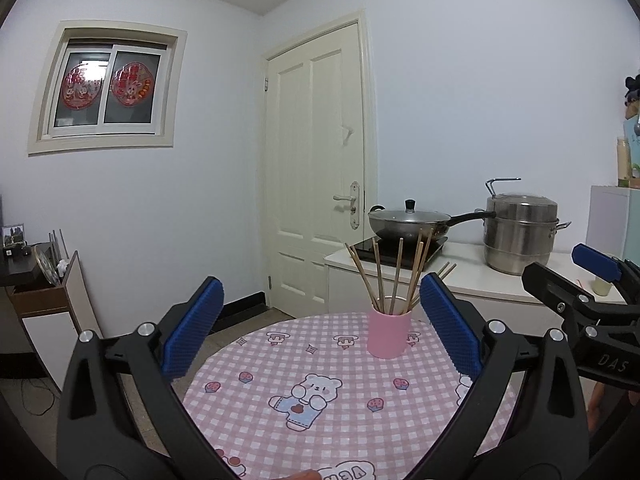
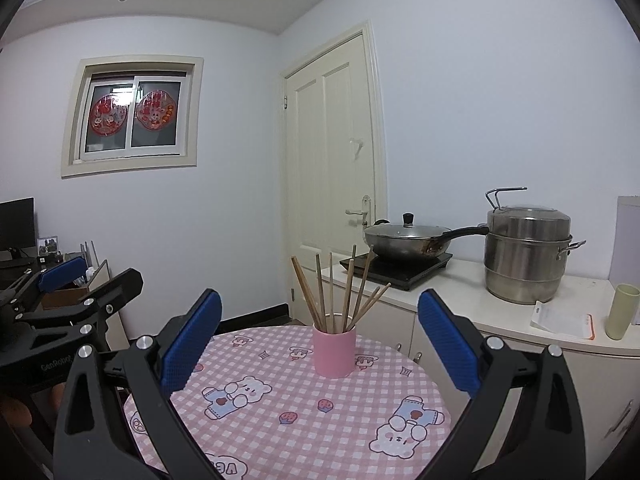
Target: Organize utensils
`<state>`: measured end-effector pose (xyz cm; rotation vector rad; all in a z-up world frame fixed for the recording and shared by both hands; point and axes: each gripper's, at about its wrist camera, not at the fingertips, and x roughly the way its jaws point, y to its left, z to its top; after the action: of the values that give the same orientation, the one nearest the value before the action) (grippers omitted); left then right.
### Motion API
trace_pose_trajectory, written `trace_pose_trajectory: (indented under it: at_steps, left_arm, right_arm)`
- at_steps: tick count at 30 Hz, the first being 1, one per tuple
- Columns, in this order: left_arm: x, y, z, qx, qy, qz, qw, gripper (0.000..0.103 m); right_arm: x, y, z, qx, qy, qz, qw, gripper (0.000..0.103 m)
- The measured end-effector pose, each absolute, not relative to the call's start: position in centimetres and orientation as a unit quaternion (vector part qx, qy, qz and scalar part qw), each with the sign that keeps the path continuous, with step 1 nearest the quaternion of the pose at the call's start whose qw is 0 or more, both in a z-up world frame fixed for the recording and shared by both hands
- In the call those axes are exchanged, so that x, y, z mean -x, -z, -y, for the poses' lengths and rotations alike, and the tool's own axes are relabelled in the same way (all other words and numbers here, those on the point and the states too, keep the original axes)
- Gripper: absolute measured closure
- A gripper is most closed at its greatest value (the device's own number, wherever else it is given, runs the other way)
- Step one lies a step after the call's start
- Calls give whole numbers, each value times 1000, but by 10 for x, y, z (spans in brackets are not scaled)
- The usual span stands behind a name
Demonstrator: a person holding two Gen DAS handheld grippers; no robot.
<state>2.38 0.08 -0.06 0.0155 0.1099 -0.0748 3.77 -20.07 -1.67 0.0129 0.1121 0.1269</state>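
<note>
A pink cup (image 1: pixel 389 334) (image 2: pixel 334 351) stands upright near the far edge of a round table (image 1: pixel 320 400) (image 2: pixel 288 408) covered in pink checked cloth with bear prints. Several wooden chopsticks (image 1: pixel 396 276) (image 2: pixel 344 292) stand fanned out inside it. My left gripper (image 1: pixel 320 328) is open, held above the table with nothing between its blue pads, the cup just inside its right pad. My right gripper (image 2: pixel 320 336) is open too, with the cup centred beyond its pads. Each gripper shows at the edge of the other's view, the right gripper (image 1: pixel 596 280) and the left gripper (image 2: pixel 72 280).
Behind the table a white counter (image 1: pixel 460 276) (image 2: pixel 500 312) carries an induction hob with a lidded wok (image 1: pixel 408 224) (image 2: pixel 408 240), a steel steamer pot (image 1: pixel 520 236) (image 2: pixel 528 256) and a pale green cup (image 2: pixel 622 312). A cream door (image 1: pixel 316 168) is shut. A low cabinet (image 1: pixel 48 300) stands at left.
</note>
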Motion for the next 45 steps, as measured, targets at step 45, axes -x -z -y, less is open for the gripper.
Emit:
trace_pose_trajectory:
  at_steps: [45]
  left_arm:
    - [-23, 2, -2, -11, 29, -51, 998, 6]
  right_arm:
    - [-36, 19, 192, -4, -74, -63, 995, 8]
